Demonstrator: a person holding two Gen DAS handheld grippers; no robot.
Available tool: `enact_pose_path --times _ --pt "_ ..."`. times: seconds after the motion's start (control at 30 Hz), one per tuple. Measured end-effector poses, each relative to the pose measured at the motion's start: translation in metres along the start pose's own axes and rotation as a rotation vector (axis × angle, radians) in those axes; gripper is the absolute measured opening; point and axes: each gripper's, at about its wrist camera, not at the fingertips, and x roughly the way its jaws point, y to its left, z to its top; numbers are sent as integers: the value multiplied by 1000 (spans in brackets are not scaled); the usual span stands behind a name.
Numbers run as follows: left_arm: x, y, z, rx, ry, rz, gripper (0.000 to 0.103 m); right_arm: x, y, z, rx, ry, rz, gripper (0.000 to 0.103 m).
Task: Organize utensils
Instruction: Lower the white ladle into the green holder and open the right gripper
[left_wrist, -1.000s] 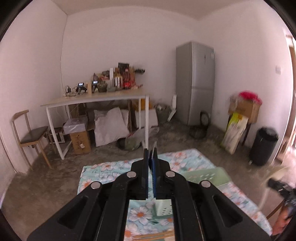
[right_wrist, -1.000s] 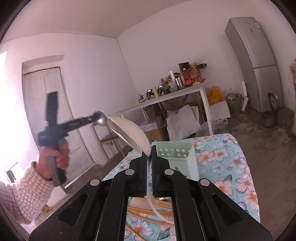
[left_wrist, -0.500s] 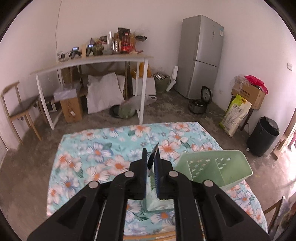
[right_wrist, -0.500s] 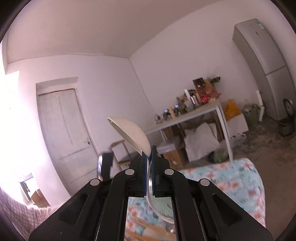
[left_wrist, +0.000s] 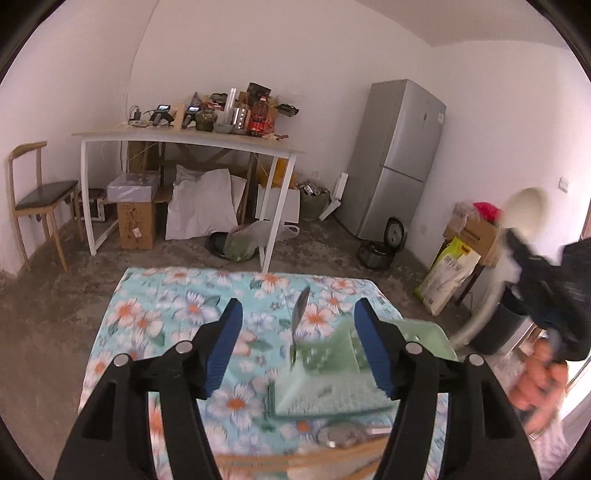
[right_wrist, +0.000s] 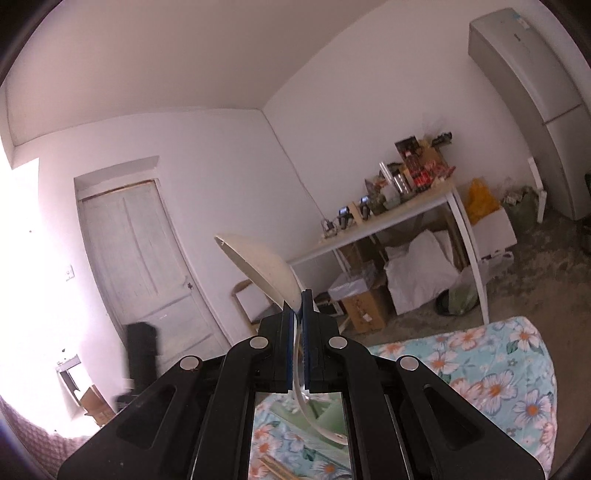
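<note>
Opening within the last half second, the left gripper (left_wrist: 297, 332) is now standing with its blue-padded jaws apart over the floral tablecloth (left_wrist: 177, 314), where a second ago they were clamped on a metal spoon (left_wrist: 299, 314). That spoon is now standing free between the pads, touching neither, its bowl upward and its handle dropping toward the near corner of the pale green utensil caddy (left_wrist: 328, 387), which is sitting at about 5 o'clock from the centre of the left wrist view. Whether the spoon's tip is already inside a compartment cannot be told through the blur. More utensils, among them wooden chopsticks (left_wrist: 295, 458), are lying on the cloth at 6 o'clock, below the caddy.

At 3 o'clock in the same view, the right gripper (left_wrist: 517, 247) is hovering in a person's hand (left_wrist: 543, 384), blurred by motion. Its jaws are pinching tight on the curved handle of a cream ladle (right_wrist: 258, 266), whose bowl is rising toward 11 o'clock from the fingertips in the right wrist view. Beyond it, a white door (right_wrist: 136, 258) is showing at 9 o'clock.
</note>
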Motion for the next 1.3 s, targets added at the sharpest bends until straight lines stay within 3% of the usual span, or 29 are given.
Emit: enact_pose_path --times 0.13,0.33,0.47,0.6,0.77,0.83,0.97,1.07,1.13,1.3 --pt "-28 12 -37 -55 53 -16 61 19 -17 -15 15 61 -30 2" --pt "-50 21 -97 -81 99 61 66 23 -29 -44 30 165 -89 9" --pt "-48 19 -121 -51 144 94 67 10 -23 -48 12 186 -140 43" --pt "-49 16 -130 -58 147 83 69 -10 -11 -42 -9 154 -175 57" --pt "-61 15 -133 -51 113 90 73 -45 12 -36 -40 93 -226 61" --pt "-70 12 -134 -36 95 119 73 -62 21 -40 -41 77 -249 62" --pt "-78 13 -137 -21 108 96 73 -82 28 -56 -2 83 -277 62" --pt "-78 13 -144 -20 121 107 73 -85 28 -75 42 124 -303 63" --pt "-71 16 -151 -33 149 150 82 -81 26 -85 61 158 -315 63" --pt "-57 30 -165 -132 232 102 86 -55 15 -116 123 304 -366 63"
